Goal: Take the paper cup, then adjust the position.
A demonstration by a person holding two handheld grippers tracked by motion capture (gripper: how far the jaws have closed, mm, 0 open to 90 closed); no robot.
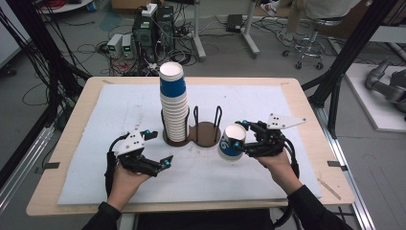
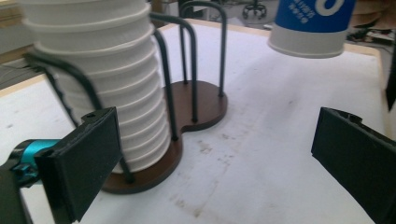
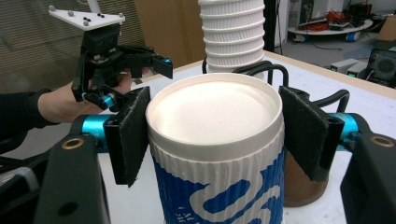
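Observation:
A tall stack of ribbed white paper cups with a blue cup on top stands upside down in the left ring of a brown two-slot wire holder. Its right slot holds nothing. My right gripper is shut on a single blue-and-white cup, base up, just right of the holder and clear of the table. In the right gripper view both pads press the cup near its base. My left gripper is open with nothing between its fingers, left of the holder, and faces the stack.
A white mat covers most of the wooden table. Black frame posts rise at both sides. Beyond the far edge, cables, computer boxes and a stool stand on the floor.

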